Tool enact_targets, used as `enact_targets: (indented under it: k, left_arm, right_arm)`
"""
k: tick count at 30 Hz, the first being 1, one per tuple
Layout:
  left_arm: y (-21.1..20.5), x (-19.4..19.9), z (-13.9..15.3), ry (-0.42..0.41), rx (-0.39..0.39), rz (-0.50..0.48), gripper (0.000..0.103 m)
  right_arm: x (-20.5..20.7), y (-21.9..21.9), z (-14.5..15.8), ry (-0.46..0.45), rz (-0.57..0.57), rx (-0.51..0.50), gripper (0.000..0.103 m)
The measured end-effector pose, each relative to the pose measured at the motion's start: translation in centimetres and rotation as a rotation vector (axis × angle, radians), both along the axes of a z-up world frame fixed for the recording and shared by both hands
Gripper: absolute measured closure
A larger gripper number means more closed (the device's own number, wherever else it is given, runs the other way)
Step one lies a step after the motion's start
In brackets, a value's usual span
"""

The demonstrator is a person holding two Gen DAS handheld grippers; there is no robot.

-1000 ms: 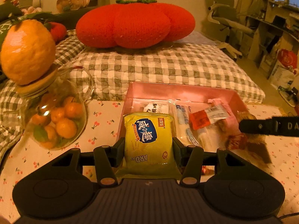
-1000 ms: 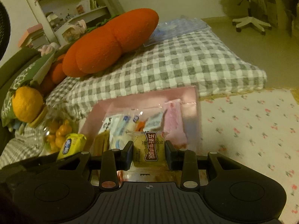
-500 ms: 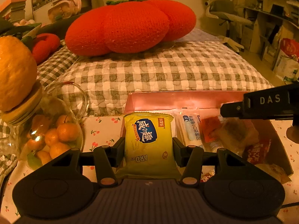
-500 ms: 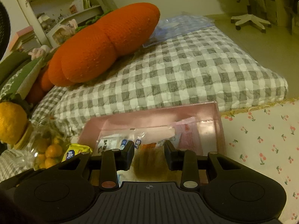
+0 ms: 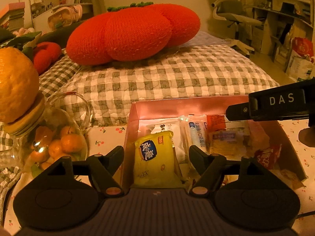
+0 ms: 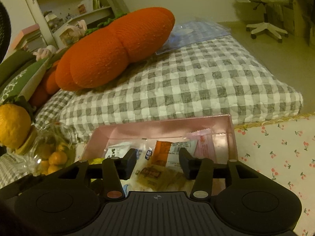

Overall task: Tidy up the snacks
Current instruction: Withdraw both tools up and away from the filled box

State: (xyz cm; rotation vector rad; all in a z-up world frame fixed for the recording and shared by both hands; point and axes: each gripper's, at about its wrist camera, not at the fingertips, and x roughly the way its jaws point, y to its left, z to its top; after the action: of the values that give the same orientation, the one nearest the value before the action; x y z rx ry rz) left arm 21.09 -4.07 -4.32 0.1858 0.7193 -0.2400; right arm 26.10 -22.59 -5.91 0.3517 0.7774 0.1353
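Note:
A pink box [image 5: 177, 108] [image 6: 161, 126] holds several snack packets. My left gripper [image 5: 156, 156] is open above its left end; a yellow packet [image 5: 155, 163] lies in the box between the fingers, touching neither. My right gripper [image 6: 157, 162] is open over the box, with a brown-label packet [image 6: 151, 174] lying loose below it; it also shows at the right of the left wrist view [image 5: 275, 106]. A white packet [image 5: 167, 129], an orange one [image 6: 162, 151] and a pink one [image 6: 204, 147] lie in the box.
A glass jar of small oranges [image 5: 49, 141] topped by a big orange [image 5: 15, 84] stands left of the box. A checked cushion [image 5: 157, 78] with a red pumpkin pillow [image 5: 132, 33] lies behind. The floral cloth [image 6: 275, 153] extends right.
Both grippers opened. The yellow packet left my left gripper and the brown-label packet left my right one; both now lie in the box.

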Motion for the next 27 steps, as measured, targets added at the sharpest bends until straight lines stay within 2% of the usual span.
enact_targets:
  k: [5, 7, 17, 21, 27]
  left_arm:
    - [0.1, -1.1, 0.6, 0.012, -0.004, -0.001, 0.026]
    - [0.2, -1.7, 0.9, 0.015, -0.005, 0.002, 0.025]
    - [0.3, -5.0, 1.9, 0.033, -0.019, 0.009, 0.013]
    - [0.4, -6.2, 2.2, 0.044, -0.030, 0.011, 0.011]
    - [0.5, -8.4, 2.1, 0.077, -0.032, 0.004, 0.006]
  right_arm:
    - [-1.6, -0.3, 0.9, 0.002, 0.003, -0.006, 0.045]
    - [-2.4, -0.5, 1.3, 0.000, 0.001, -0.009, 0.038]
    - [-6.6, -1.2, 3.1, -0.002, -0.001, -0.035, 0.028]
    - [-8.5, -1.5, 3.4, -0.002, -0.009, -0.039, 0.021]
    - [-11.1, -1.8, 3.6, 0.002, -0.016, -0.050, 0.018]
